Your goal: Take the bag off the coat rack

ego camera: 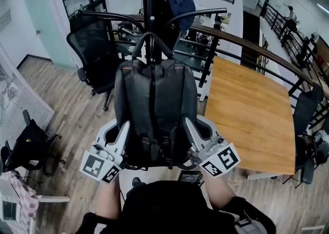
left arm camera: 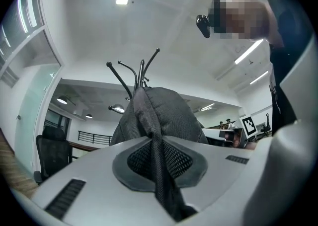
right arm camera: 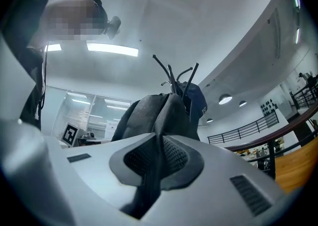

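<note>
Pinching folds of the dark grey woven-fabric backpack (ego camera: 154,109) with left claw (left arm camera: 156,158) and right claw (right arm camera: 158,158), low at each side; above both, seemingly hooked by its carry loop (ego camera: 151,42) on the black metal coat rack (ego camera: 152,1). Risking a snag there, toppling the rack.

In your head view the bag (ego camera: 156,109) hides the coat rack's (ego camera: 152,6) lower pole. The rack's top runs off the upper edge. Whether the bag's handle (ego camera: 149,40) touches the rack is unclear.

No legible words, brands, numbers or signs anywhere, only wordless black-and-white square markers (ego camera: 94,166)
</note>
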Available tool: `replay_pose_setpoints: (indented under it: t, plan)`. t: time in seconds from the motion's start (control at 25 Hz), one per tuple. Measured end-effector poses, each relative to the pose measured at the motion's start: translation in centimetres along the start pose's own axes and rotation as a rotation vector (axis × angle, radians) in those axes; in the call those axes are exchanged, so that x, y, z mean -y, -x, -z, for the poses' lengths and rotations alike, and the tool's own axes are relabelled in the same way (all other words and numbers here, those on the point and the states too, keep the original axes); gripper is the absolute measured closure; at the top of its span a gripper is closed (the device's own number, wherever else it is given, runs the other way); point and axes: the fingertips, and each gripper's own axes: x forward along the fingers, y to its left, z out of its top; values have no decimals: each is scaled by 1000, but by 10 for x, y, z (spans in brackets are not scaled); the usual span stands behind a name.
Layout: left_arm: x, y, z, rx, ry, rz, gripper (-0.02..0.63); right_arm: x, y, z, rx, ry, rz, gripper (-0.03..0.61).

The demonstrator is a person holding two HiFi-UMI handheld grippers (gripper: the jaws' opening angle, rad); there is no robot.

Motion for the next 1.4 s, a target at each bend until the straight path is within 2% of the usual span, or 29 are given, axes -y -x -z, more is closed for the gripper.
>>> replay_pose_setpoints:
  t: [0.2, 0.4, 0.56, 0.84, 1.12, 1.4]
  plan:
    - [15, 14, -20, -1, -18, -48, 574, -11, 6, -16, 10, -21, -57, 532]
    - [36, 35, -29, -14, 3, -107, 574, -24, 17, -23, -2, -57, -127, 532]
    - [49, 57, -25, -24, 33, -170, 574, -35, 22, -19, -45, -64, -191, 532]
    - [73, 95, -4, -110, 90, -255, 574, -58, 37, 8, -139, -124, -277, 534]
    - [78, 127, 22, -157, 165, -222, 574, -91, 57, 35, -189, -136, -317, 534]
    - [98, 145, 31, -165, 199, -130, 574, -104, 85, 42, -201, -184, -231, 534]
